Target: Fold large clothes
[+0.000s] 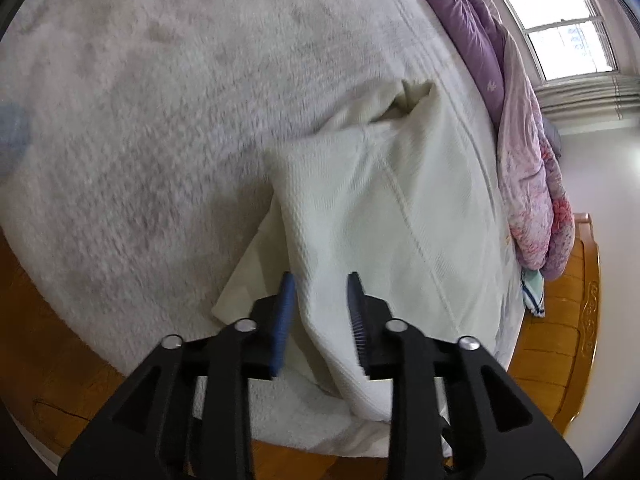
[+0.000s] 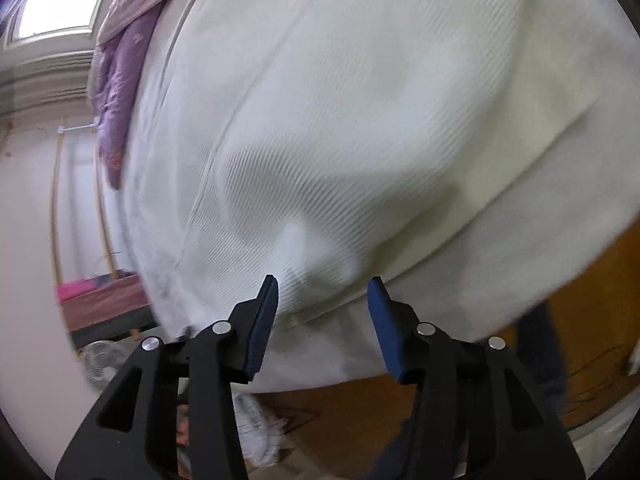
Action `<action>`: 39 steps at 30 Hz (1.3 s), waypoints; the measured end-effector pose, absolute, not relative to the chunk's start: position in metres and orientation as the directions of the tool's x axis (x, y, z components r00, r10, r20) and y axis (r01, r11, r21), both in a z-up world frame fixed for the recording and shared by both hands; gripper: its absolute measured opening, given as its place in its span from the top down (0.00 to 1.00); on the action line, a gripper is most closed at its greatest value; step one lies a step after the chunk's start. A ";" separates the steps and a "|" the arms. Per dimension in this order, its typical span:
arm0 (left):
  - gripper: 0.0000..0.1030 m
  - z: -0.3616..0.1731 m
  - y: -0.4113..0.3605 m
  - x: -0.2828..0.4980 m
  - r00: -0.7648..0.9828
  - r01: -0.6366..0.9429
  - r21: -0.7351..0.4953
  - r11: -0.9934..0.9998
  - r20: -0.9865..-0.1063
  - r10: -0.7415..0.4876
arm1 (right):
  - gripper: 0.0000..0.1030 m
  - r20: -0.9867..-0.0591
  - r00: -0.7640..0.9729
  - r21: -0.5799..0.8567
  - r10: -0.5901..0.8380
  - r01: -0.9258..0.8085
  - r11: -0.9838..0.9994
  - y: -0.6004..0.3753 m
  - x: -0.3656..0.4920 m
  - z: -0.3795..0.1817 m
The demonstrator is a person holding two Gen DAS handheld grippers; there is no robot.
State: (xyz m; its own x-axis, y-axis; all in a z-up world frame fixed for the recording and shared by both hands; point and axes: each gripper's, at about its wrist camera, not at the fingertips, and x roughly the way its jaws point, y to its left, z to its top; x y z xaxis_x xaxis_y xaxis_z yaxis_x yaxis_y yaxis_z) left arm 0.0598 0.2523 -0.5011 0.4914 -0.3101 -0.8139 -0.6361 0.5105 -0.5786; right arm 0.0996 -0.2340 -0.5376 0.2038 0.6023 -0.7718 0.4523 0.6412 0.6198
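A cream-white textured garment [image 1: 380, 208] lies partly folded on the bed's fluffy white cover [image 1: 140, 120], its near end draped over the bed edge. My left gripper [image 1: 321, 280] is open, its blue-padded jaws astride a hanging fold of the garment without pinching it. In the right wrist view the same garment [image 2: 360, 120] fills most of the frame, with a bulge just ahead of my right gripper [image 2: 324, 284]. That gripper is open and empty, close over the cloth near the bed edge.
A purple and pink quilt [image 1: 520, 152] is heaped along the far side of the bed, also in the right wrist view [image 2: 120, 80]. An orange wooden bed frame [image 1: 576, 340] borders the mattress. A window [image 1: 560, 28] is behind. A white fan [image 2: 102, 364] stands on the floor.
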 end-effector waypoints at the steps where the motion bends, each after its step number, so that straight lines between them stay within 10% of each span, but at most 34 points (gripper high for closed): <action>1: 0.65 -0.498 0.255 0.059 0.494 -0.641 -0.573 0.511 -0.817 -0.296 | 0.56 -0.787 0.225 0.608 0.574 0.434 0.664 -0.249 0.105 -0.528; 9: 0.64 -0.478 0.264 0.099 0.513 -0.564 -0.532 0.632 -0.825 -0.238 | 0.69 -0.883 0.337 0.430 0.326 0.306 0.849 -0.303 0.163 -0.516; 14: 0.64 -0.493 0.258 0.139 0.498 -0.528 -0.500 0.686 -0.837 -0.226 | 1.00 -0.935 0.238 0.331 0.262 0.320 0.888 -0.306 0.185 -0.566; 24: 0.77 -0.532 0.269 0.147 0.414 -0.596 -0.427 0.680 -0.889 -0.195 | 0.98 -0.959 0.203 0.250 0.195 0.296 0.922 -0.278 0.207 -0.544; 30: 0.35 -0.517 0.285 0.132 0.484 -0.603 -0.537 0.590 -0.834 -0.265 | 0.98 -0.916 0.292 0.289 0.276 0.003 0.957 -0.180 0.260 -0.501; 39: 0.24 -0.504 0.283 0.092 0.435 -0.632 -0.482 0.607 -0.869 -0.237 | 0.97 -0.944 0.197 0.224 0.264 -0.204 0.953 -0.056 0.342 -0.523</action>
State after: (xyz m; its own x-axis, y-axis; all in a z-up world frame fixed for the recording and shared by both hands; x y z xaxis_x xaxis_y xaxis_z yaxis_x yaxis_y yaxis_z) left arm 0.0924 0.2834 -0.5039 0.4345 -0.2370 -0.8689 -0.6323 0.6067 -0.4817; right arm 0.3425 -0.0560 -0.5233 0.1971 0.2639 -0.9442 -0.2037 0.9531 0.2239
